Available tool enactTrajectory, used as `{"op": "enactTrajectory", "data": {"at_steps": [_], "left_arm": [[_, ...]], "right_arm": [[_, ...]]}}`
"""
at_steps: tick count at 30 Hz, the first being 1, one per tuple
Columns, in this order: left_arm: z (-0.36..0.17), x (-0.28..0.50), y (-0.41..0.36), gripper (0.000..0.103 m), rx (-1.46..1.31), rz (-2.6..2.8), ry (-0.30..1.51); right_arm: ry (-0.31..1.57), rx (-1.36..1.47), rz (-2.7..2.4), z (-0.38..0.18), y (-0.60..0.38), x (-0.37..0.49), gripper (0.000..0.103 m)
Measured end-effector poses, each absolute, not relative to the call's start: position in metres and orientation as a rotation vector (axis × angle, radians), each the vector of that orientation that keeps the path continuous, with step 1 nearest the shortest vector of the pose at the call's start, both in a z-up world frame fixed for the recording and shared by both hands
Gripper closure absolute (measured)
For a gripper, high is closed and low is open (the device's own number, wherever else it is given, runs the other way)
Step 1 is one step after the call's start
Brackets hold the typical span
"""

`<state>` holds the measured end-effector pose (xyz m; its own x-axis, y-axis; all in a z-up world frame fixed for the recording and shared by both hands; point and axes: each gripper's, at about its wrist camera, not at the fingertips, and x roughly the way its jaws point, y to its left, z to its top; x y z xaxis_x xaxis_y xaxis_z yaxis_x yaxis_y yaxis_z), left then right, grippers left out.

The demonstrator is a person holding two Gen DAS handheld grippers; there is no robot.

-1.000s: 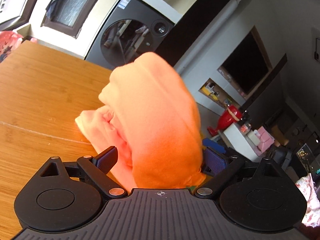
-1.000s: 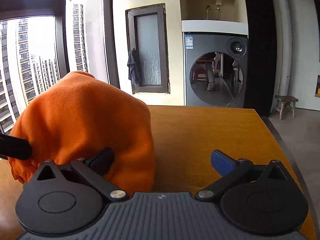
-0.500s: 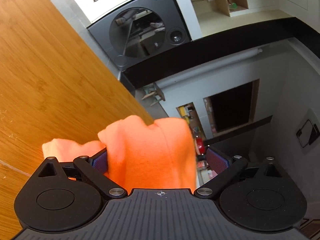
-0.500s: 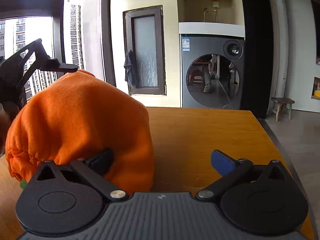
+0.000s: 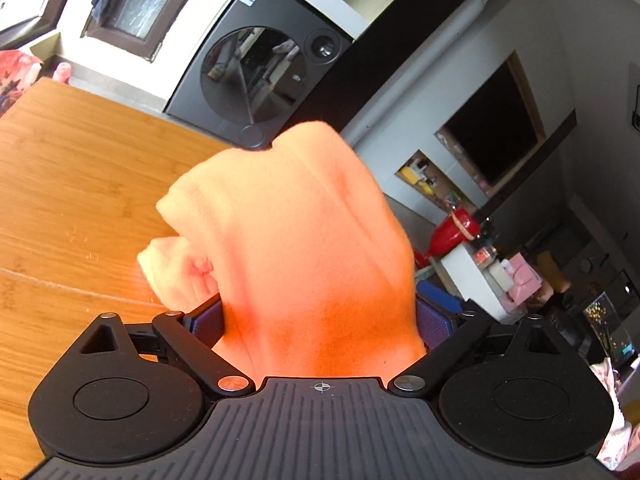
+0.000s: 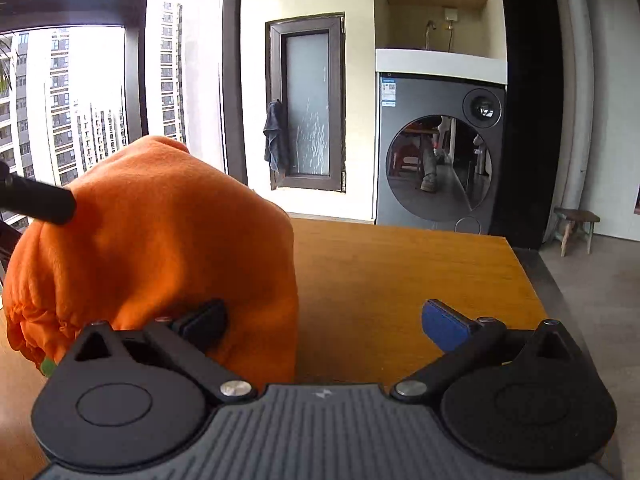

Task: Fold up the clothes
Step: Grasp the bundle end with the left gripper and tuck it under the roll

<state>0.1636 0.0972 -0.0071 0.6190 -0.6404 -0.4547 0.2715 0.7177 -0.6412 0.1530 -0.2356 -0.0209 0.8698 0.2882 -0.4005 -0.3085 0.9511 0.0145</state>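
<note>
An orange garment [image 5: 304,248] is bunched up between the fingers of my left gripper [image 5: 316,320], which stands open around it, above the wooden table [image 5: 72,168]. In the right wrist view the same garment [image 6: 160,248] forms a tall heap at the left, draped over my right gripper's left finger [image 6: 204,320]. My right gripper [image 6: 328,324] is open, its blue right pad [image 6: 444,324] bare over the table [image 6: 400,272]. A black finger of the left gripper [image 6: 40,200] pokes into the heap from the left.
A grey washing machine [image 6: 440,152] stands behind the table's far edge. A small stool [image 6: 576,224] stands on the floor at right. Pink patterned cloth [image 5: 16,76] lies at the table's far left corner. Cluttered room furniture [image 5: 500,272] is off the table's right side.
The left gripper tilted up half a second ago and has swung back down towards the table, with the orange garment still between its fingers. The right gripper has barely moved.
</note>
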Motion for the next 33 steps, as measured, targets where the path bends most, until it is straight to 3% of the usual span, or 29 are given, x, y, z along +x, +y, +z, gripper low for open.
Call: {"op": "enactTrajectory", "data": {"at_steps": [7, 10, 15, 23, 27, 33], "left_arm": [[-0.009, 0.163, 0.102, 0.020, -0.844, -0.765, 0.630], [-0.012, 0.170, 0.103, 0.021, -0.775, -0.614, 0.655], [-0.035, 0.169, 0.119, 0.015, -0.687, -0.401, 0.755], [0.018, 0.155, 0.139, 0.008, -0.655, -0.497, 0.548], [0.039, 0.165, 0.114, 0.006, -0.629, -0.652, 0.482], [0.011, 0.222, 0.077, 0.006, -0.655, -0.662, 0.611]], "right_arm": [[0.256, -0.073, 0.307, 0.021, -0.236, 0.141, 0.000], [0.256, -0.113, 0.295, 0.021, -0.227, 0.144, 0.000], [0.344, -0.242, 0.351, 0.001, -0.202, 0.151, 0.000], [0.291, -0.398, 0.333, -0.010, -0.174, 0.156, 0.000], [0.292, -0.330, 0.338, 0.005, -0.188, 0.157, 0.000], [0.310, -0.063, 0.510, 0.025, -0.223, 0.143, 0.000]]}}
